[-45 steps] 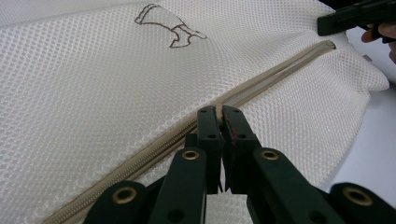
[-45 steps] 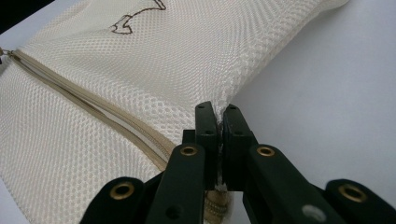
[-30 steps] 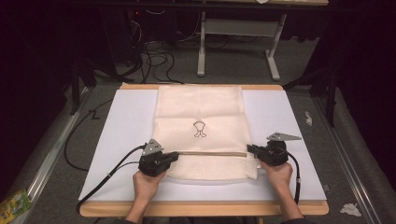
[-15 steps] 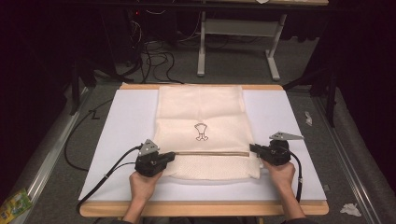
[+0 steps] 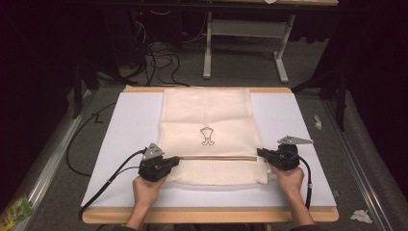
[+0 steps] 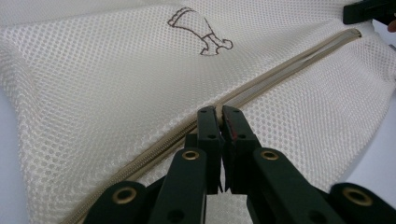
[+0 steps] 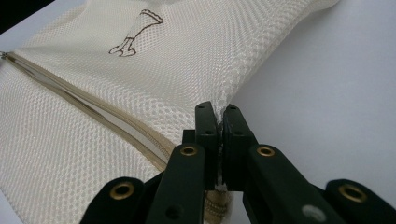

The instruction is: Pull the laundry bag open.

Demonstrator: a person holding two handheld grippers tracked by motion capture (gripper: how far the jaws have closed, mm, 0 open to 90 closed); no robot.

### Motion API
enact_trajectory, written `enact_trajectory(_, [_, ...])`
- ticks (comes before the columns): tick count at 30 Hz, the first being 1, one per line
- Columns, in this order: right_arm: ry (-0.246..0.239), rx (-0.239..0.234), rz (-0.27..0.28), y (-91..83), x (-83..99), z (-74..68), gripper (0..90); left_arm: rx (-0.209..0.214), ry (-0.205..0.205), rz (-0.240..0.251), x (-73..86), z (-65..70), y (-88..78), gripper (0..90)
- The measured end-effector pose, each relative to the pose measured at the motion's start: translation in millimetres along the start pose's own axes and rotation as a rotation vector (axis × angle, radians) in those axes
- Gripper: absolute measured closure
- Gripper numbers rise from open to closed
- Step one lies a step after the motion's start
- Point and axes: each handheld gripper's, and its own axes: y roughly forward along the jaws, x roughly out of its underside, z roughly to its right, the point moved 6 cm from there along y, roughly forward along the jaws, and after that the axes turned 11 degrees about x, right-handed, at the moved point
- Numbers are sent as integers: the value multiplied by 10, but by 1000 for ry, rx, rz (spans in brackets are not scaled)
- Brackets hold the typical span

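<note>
Both ends of the zipper are pinched — the left gripper clamped on it, the right gripper on the mesh edge of the laundry bag. The bag is laid flat mid-table, long axis near to far, zipper running left to right. If pulled unevenly, the thin mesh could slip out or be bunched.

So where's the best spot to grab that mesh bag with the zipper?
Probably at the two ends of the zipper, coming in level from each side. The mesh laundry bag lies flat and limp, and there the left hand-held gripper and right hand-held gripper already pinch it.
</note>
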Motion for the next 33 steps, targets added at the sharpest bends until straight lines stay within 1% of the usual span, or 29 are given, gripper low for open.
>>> enact_trajectory(4, [-1,-4,5,9,-4,-8,885,2,1,8,-10,2,-17,870])
enact_trajectory(6, [4,4,5,3,-6,-1,885,-13,3,6,-10,-12,-30,870])
enact_trajectory(7, [2,9,4,-2,-4,11,885,0,-6,8,-10,-16,-40,870])
enact_trajectory(8, [12,-3,6,-5,-2,20,885,-7,-9,9,-8,-19,-48,870])
enact_trajectory(9, [9,7,3,-8,-1,29,884,-9,-5,7,-7,-19,-55,870])
enact_trajectory(11, [12,3,7,-15,-5,35,885,-8,-1,3,-7,-17,-65,870])
enact_trajectory(12, [4,5,8,-16,-6,33,885,-11,1,3,-7,-20,-71,870])
enact_trajectory(18, [5,1,7,-9,-5,24,884,-9,-6,13,-17,-33,-75,870])
enact_trajectory(19, [6,1,5,-9,-4,24,885,-21,-2,11,-16,-40,-84,870])
enact_trajectory(20, [4,18,9,-14,-6,31,885,-25,-3,12,-17,-50,-100,871])
enact_trajectory(21, [7,22,15,-22,-10,44,885,-20,-7,17,-17,-56,-122,871])
enact_trajectory(23, [15,17,15,-33,-8,64,885,-28,-7,19,-15,-69,-153,871])
enact_trajectory(25, [12,21,11,-32,-4,68,885,-40,-9,22,-13,-88,-188,871])
enact_trajectory(30, [11,20,12,-28,-6,78,885,-43,-19,29,-8,-126,-221,871])
enact_trajectory(33, [12,26,7,-36,-7,80,885,-55,-17,31,-12,-147,-250,871])
